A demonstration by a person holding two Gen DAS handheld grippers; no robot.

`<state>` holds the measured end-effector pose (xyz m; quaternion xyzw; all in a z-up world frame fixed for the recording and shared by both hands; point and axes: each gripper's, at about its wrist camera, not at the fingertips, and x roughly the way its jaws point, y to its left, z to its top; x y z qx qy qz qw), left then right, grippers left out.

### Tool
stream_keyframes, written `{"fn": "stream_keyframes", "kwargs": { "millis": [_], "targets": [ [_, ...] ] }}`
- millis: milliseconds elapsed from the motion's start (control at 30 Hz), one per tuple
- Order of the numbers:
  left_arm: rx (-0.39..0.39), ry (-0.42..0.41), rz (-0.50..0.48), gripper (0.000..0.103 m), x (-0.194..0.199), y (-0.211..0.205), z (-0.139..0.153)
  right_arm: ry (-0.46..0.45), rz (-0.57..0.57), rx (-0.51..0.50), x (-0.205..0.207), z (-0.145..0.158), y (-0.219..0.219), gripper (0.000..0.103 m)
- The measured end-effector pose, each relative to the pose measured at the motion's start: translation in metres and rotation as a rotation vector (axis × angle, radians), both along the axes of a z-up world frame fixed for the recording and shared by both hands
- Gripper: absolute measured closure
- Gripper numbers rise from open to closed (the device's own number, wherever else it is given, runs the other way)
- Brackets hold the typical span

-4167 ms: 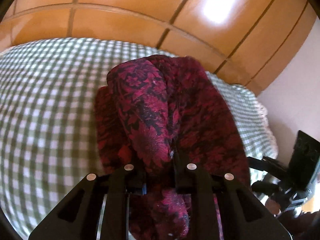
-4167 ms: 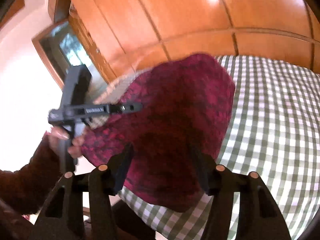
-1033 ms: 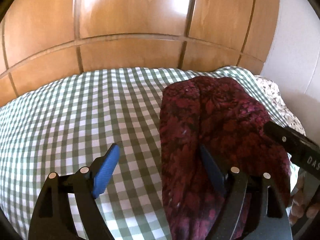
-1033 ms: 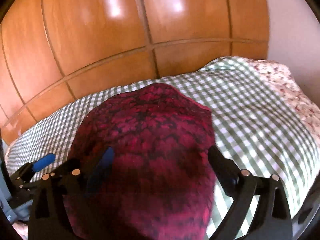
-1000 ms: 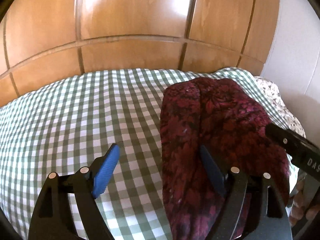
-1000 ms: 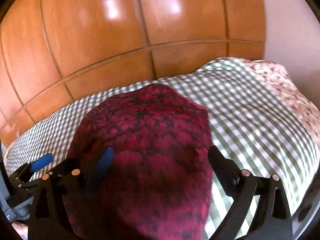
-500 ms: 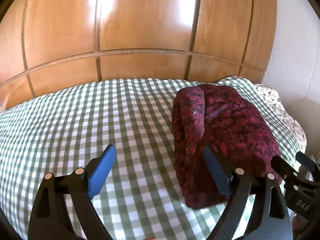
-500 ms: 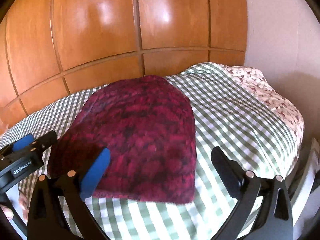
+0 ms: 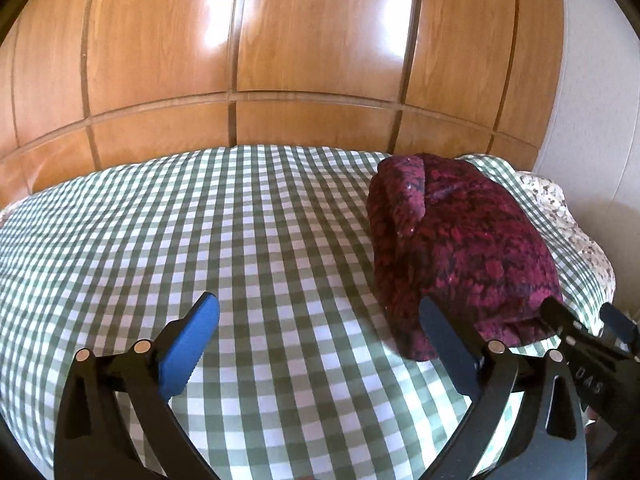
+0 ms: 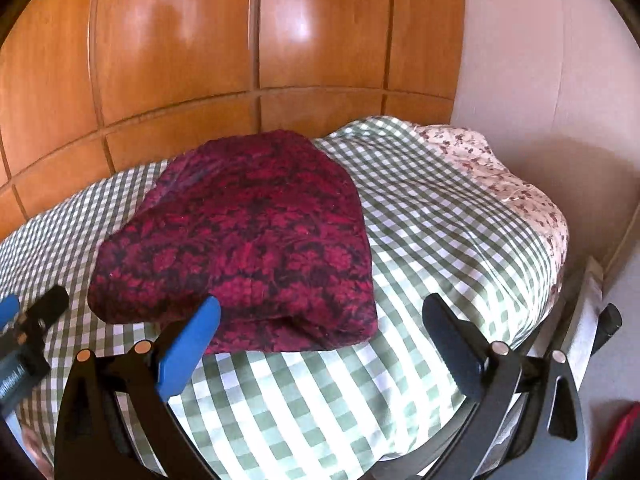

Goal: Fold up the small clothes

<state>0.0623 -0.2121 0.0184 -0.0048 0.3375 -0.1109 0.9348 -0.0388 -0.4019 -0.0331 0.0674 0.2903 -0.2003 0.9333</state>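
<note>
A dark red flower-patterned garment [image 9: 460, 248] lies folded in a thick bundle on the green-checked bed cover [image 9: 240, 240], toward the bed's right end. My left gripper [image 9: 316, 332] hovers over bare cover to the bundle's left, its jaws still opening with nothing between them. In the right wrist view the same garment [image 10: 256, 248] lies just beyond my right gripper [image 10: 320, 328], which stands open over the cover with nothing held. The other gripper's tips show at the edge of each view.
A wooden panelled wall [image 9: 280, 60] runs behind the bed. A floral pillow or sheet [image 10: 500, 168] lies at the bed's right end by a pale wall [image 10: 540, 60]. The bed's edge drops off at the right, with something red [image 10: 624, 432] on the floor.
Both grippers let go of the garment and drew back from it. The left one slid leftward over bare cover and its jaws spread wider. The bundle now lies settled on the bed.
</note>
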Motion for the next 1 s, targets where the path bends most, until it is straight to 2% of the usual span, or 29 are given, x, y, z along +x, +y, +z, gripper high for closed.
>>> {"fn": "stream_keyframes", "kwargs": {
  "millis": [267, 667, 900, 1000],
  "targets": [
    [0.004, -0.053, -0.002, 0.004, -0.013, -0.002, 0.011, -0.033, 0.015, -0.040, -0.006, 0.005, 0.007, 0.002],
    [0.019, -0.038, 0.030, 0.004, -0.011, 0.002, 0.005, -0.036, 0.023, -0.024, -0.006, -0.002, 0.007, 0.002],
    [0.019, -0.041, 0.017, 0.004, -0.011, 0.001, 0.004, -0.077, 0.014, -0.009, -0.010, 0.002, 0.005, 0.002],
    [0.014, -0.041, 0.015, 0.004, -0.011, 0.003, 0.004, -0.063, 0.020, -0.003, -0.007, 0.000, 0.004, 0.002]
  ]
}}
